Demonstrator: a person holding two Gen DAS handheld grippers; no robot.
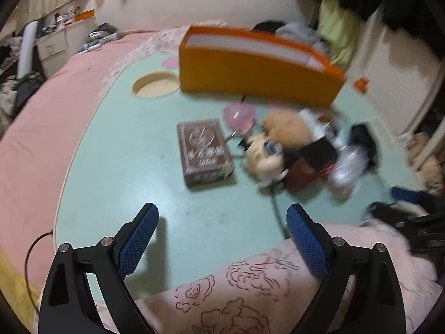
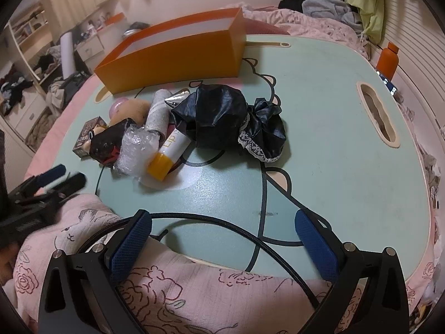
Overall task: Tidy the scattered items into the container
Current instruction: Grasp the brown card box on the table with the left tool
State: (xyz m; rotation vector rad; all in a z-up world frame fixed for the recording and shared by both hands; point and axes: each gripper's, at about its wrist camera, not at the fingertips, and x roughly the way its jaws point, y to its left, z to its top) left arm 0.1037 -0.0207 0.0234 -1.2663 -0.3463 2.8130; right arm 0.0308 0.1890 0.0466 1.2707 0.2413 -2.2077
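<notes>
Container [image 2: 172,55], orange, open-topped, far side of mint bench [image 2: 319,144]; contents not visible. Scattered items beside it: black pouch [image 2: 222,117], lip-balm tube [image 2: 169,153], brown box [image 1: 204,151], plush doll [image 1: 278,139]. Left tool [image 1: 222,239] and right tool [image 2: 222,239]: fingers apart, empty, angled down over near bench edge.

The tabletop [image 2: 319,128] is a smooth, matt mint-green board with a pale wood-coloured edge. The orange container [image 2: 178,61] looks like stiff matt card, white on the inside. The black hair tie [image 2: 222,117] is shiny crinkled fabric trimmed with white lace. Beside it the lip balm [image 2: 169,153] has a smooth, glossy plastic shell with a yellow cap, and the bubble wrap [image 2: 136,150] is clear, glinting film. The brown box [image 1: 204,151] is printed card with a faint sheen. The plush toy [image 1: 283,130] has soft, fuzzy tan pile. The right gripper [image 2: 222,239] wears blue, rough-textured pads on matt black plastic arms with small bright metal pins. A pink cloth blanket [image 2: 167,292] with printed roses looks soft and matt.
</notes>
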